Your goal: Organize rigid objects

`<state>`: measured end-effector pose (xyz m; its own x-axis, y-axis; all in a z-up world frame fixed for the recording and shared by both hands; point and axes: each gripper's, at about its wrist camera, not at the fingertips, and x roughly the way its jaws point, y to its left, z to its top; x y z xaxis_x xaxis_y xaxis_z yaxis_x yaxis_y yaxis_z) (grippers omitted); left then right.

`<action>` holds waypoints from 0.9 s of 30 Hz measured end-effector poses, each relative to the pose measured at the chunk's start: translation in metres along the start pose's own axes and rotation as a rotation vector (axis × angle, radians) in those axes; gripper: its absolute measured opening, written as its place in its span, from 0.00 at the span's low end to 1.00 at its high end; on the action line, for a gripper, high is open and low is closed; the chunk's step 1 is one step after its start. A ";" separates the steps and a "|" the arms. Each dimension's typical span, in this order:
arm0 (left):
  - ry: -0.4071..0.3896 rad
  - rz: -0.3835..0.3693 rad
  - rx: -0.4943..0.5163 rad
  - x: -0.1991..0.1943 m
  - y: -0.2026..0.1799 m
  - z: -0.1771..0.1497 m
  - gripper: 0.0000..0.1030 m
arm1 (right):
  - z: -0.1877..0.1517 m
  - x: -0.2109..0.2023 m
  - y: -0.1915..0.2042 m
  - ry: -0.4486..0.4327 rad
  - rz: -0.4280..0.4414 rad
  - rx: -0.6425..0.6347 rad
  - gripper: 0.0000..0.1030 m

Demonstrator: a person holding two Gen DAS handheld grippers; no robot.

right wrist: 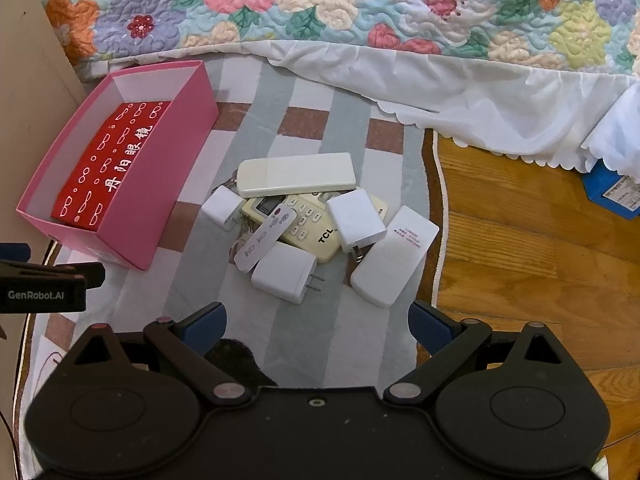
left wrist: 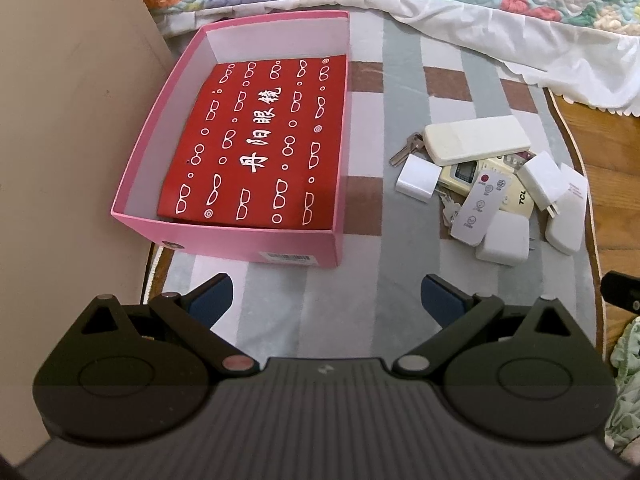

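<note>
The left gripper (left wrist: 326, 300) hangs over the striped rug (left wrist: 360, 300) with its jaws spread wide and nothing between them, just in front of the pink box (left wrist: 224, 236). Inside the box lies a red packet (left wrist: 256, 144) printed with white glasses and Chinese characters. The right gripper (right wrist: 318, 328) is likewise spread and empty, above the rug just short of the pile (right wrist: 316, 224), which sits on the rug to the right of the box and apart from it. In the pile a long cream remote (right wrist: 296, 176) lies on top, over a TCL remote (right wrist: 316, 226); a slim white remote (right wrist: 266, 238) leans across that one. Around them are white plug chargers (right wrist: 286, 274), another (right wrist: 356, 220), a small one (right wrist: 224, 206), and a flat white unit (right wrist: 394, 256). Keys (left wrist: 406, 150) poke out beside the cream remote. A floral quilt (right wrist: 320, 4) hangs behind
</note>
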<state>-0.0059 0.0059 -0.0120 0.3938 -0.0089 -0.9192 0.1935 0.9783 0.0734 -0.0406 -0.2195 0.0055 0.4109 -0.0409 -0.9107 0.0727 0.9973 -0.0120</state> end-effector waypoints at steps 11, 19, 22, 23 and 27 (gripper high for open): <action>0.006 -0.002 -0.004 0.005 0.002 -0.002 0.99 | -0.001 0.004 0.002 0.010 -0.007 -0.005 0.97; 0.006 -0.008 -0.003 0.005 0.004 -0.003 0.99 | -0.002 0.005 0.005 0.010 -0.014 -0.012 0.97; 0.005 -0.010 -0.002 0.005 0.004 -0.003 0.99 | -0.002 0.006 0.005 0.013 -0.015 -0.015 0.97; 0.003 -0.011 -0.002 0.004 0.005 -0.003 0.99 | -0.002 0.007 0.005 0.015 -0.016 -0.016 0.97; -0.003 -0.025 -0.006 0.002 0.008 -0.001 0.99 | -0.003 0.008 0.006 0.019 -0.018 -0.019 0.97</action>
<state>-0.0047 0.0135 -0.0134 0.3915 -0.0343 -0.9196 0.1982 0.9790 0.0479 -0.0397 -0.2138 -0.0034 0.3924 -0.0578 -0.9180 0.0629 0.9974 -0.0359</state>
